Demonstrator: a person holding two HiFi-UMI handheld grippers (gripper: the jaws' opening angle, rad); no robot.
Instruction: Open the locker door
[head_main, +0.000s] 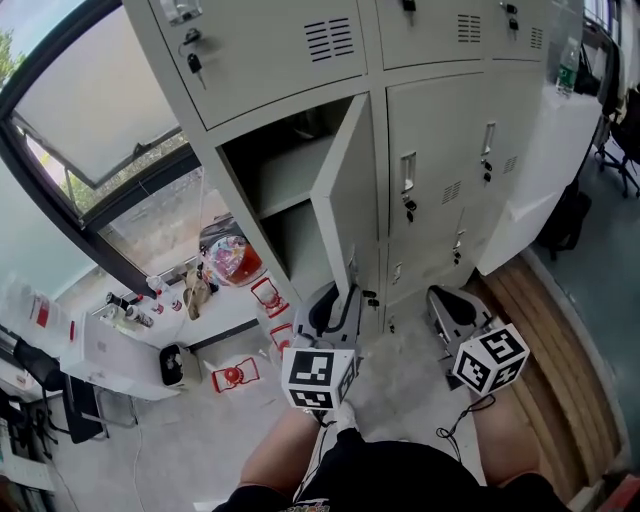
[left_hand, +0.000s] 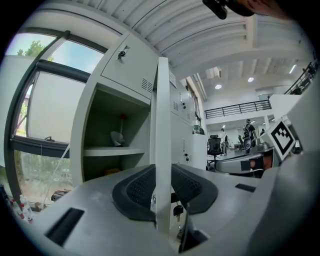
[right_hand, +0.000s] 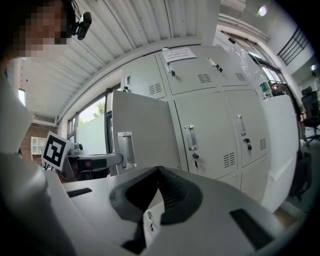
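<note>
At the locker bank (head_main: 300, 110), left column: the locker door (head_main: 345, 190) stands out roughly square to the bank's front, with its free edge toward me.
Left gripper (head_main: 335, 298): clamped on that free edge near the door's lower corner. In the left gripper view I see the door edge-on, with a dark pad (left_hand: 137, 192) pressed to each face.
Right gripper (head_main: 448, 305): jaws closed tip to tip with nothing between them. It hangs in front of the closed doors (head_main: 440, 170) right of the open one and is apart from them.
Open compartment (head_main: 270, 190): one shelf (left_hand: 115, 151) runs across it.
Room to move: left of the door are the compartment mouth, the bank's left edge and then the window (head_main: 90, 120). Pale floor (head_main: 400, 380) lies between me and the bank's foot. A wooden strip (head_main: 560, 340) runs along the right. The white desk (head_main: 110, 350) sits well apart at lower left.
Door's outer face: the handle (right_hand: 125, 150) shows in the right gripper view. Keys (left_hand: 177, 210) hang just beside my left gripper's right-hand pad.
Hard to make out: a small red-topped thing (left_hand: 120, 132) stands on the shelf, and I cannot tell what it is.
Cut off: the frame crops the bank's top row. My forearms and dark shirt cover the bottom of the head view. The left gripper's body hides the door's bottom corner.
</note>
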